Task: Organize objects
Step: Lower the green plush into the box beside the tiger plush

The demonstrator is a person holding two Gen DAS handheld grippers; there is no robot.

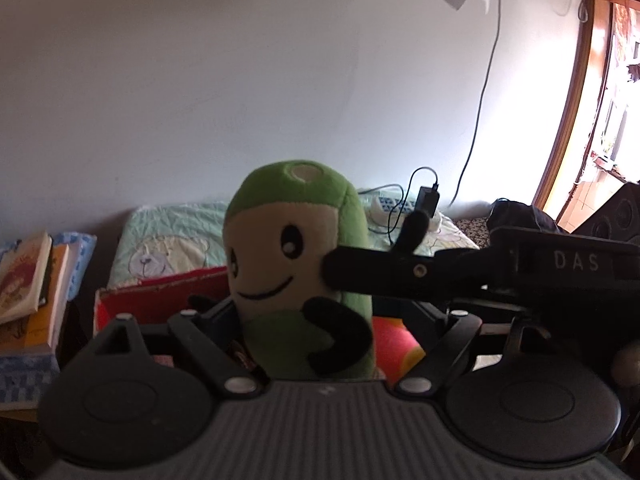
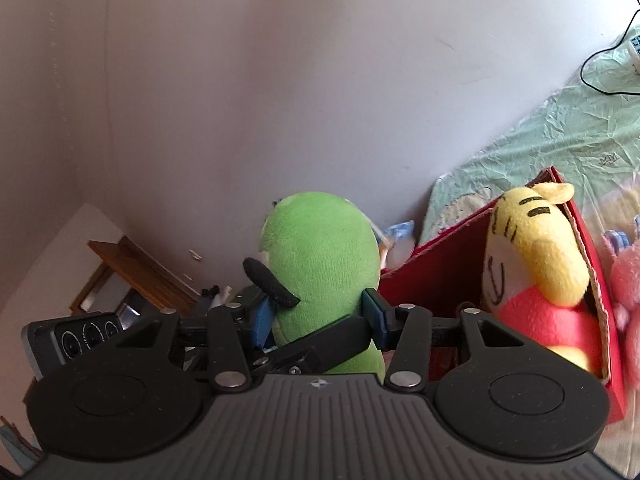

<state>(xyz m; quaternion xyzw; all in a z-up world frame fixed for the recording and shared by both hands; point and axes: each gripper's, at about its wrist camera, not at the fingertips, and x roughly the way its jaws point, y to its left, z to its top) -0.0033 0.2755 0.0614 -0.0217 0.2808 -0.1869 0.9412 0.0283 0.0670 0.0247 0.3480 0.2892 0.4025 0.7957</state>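
A green plush (image 1: 296, 240) with a cream smiling face and black arms stands upright over a red cardboard box (image 1: 160, 286). My left gripper (image 1: 316, 312) straddles its lower body with the jaws spread wide, and a gap shows on the right side. My right gripper (image 2: 318, 316) is shut on the green plush (image 2: 324, 264), its blue pads (image 2: 374, 314) pressing both sides. One of its fingers (image 1: 360, 270) reaches in from the right across the plush's cheek. A yellow tiger plush (image 2: 536, 248) sits inside the red box (image 2: 440, 268).
The box rests on a bed with a pale green quilt (image 1: 172, 224). A stack of books (image 1: 32, 280) lies to the left. A power strip and charger (image 1: 404, 208) with cables lie at the bed's far end. A pink plush (image 2: 628, 280) lies beside the box.
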